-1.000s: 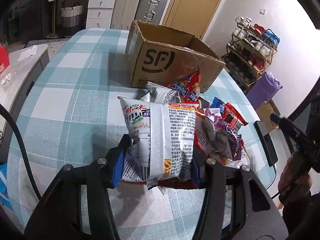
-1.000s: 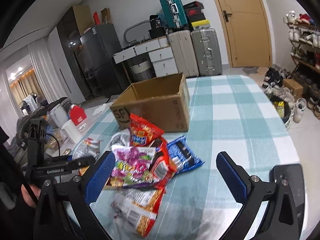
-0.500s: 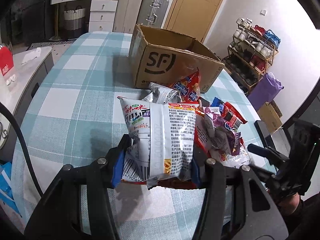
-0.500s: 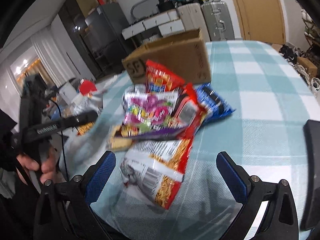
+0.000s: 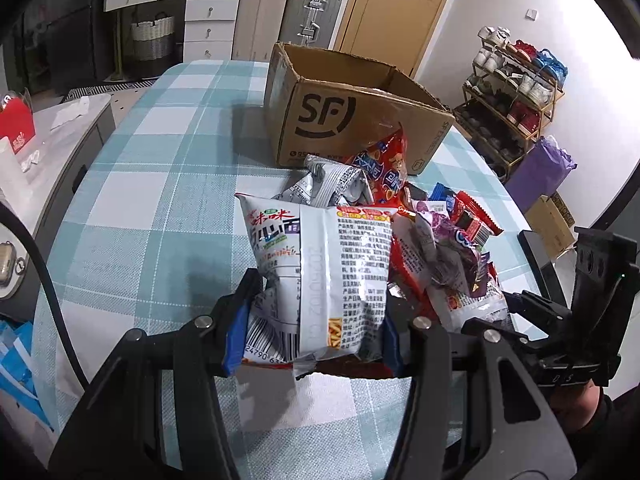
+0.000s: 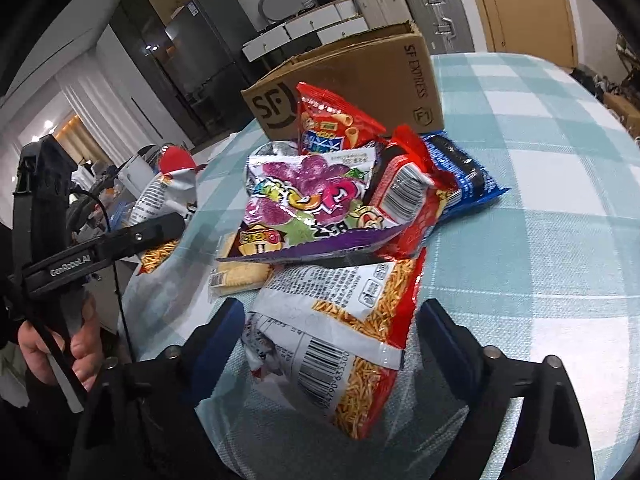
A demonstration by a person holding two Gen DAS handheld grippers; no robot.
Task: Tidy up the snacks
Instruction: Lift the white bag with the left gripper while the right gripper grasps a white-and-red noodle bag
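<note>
My left gripper is shut on a white noodle-snack bag and holds it upright above the checked table. The same bag shows at the left of the right wrist view. An open SF cardboard box stands behind a pile of snack packs. My right gripper is open, its jaws on either side of a red-and-white noodle-snack bag lying at the near edge of the pile. Behind it lie a purple bag, a red bag and a blue pack.
The teal checked table carries everything. A dark phone or tablet lies near its right edge. A grey cabinet stands at the left. Suitcases, drawers and a door are behind; a shoe rack is at the right.
My right gripper moved down and in toward the pile and now straddles the red-and-white bag. My left gripper moved slightly closer to the box, still holding its bag.
</note>
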